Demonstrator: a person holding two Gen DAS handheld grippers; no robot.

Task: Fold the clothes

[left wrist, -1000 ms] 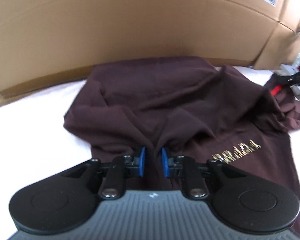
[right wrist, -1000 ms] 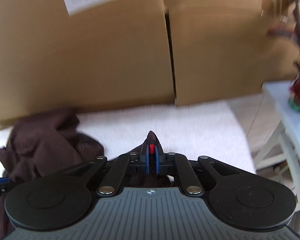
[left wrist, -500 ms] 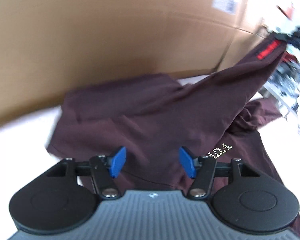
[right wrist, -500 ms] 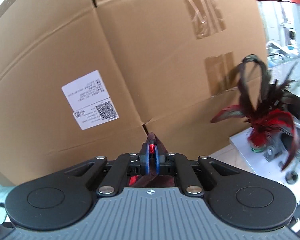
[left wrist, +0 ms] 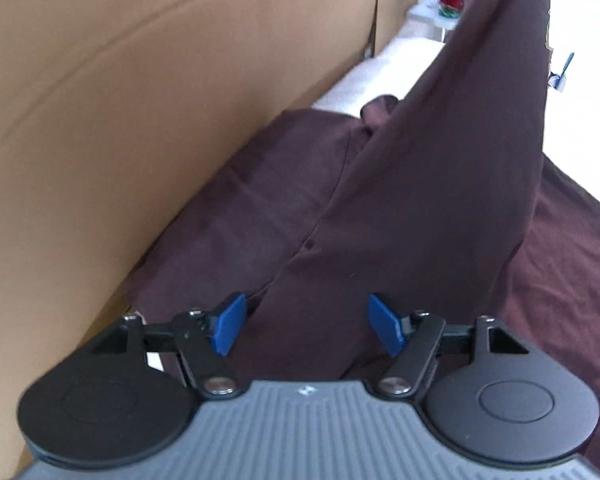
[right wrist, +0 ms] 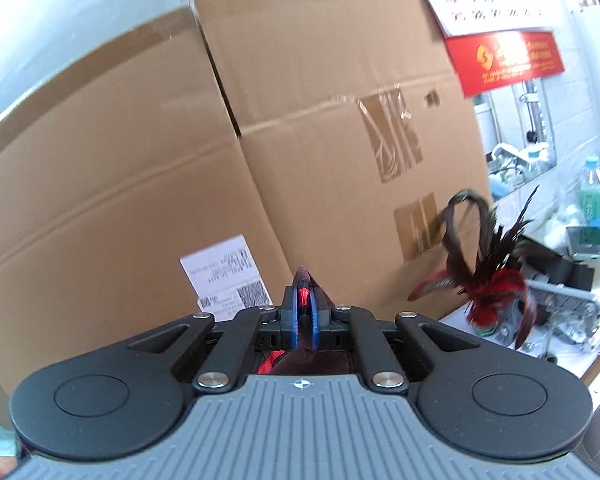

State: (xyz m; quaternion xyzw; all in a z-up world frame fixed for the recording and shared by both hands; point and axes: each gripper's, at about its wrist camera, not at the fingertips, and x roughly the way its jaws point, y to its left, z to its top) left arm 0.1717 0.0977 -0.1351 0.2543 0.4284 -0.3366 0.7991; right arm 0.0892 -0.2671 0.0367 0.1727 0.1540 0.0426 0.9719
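1. Left wrist view: the top of the raised maroon shirt (left wrist: 440,184) runs out of the frame, so from here what holds it up is cut off. The picture is soft with blur, and the shirt's near hem disappears behind the gripper body.
2. The rest of the shirt lies crumpled on the white bed cover (left wrist: 384,76), against the cardboard boxes (left wrist: 120,92). One part rises as a taut sheet toward the upper right.
3. The left gripper (left wrist: 308,326) hangs low over the cloth with its blue pads (left wrist: 229,323) spread wide. The lifted fold passes between them, but I cannot tell whether either pad touches it.
4. In the right wrist view the right gripper (right wrist: 305,320) is level and aimed at the cardboard boxes (right wrist: 320,128). Its blue pads are pinched nearly together on a thin dark edge of the shirt (right wrist: 302,280) with a red tag in it. More maroon cloth bunches under the fingers, mostly hidden by the gripper body.
5. To the right a red and black feather ornament (right wrist: 488,280) stands on a cluttered shelf (right wrist: 572,280), whose small items are hard to make out.
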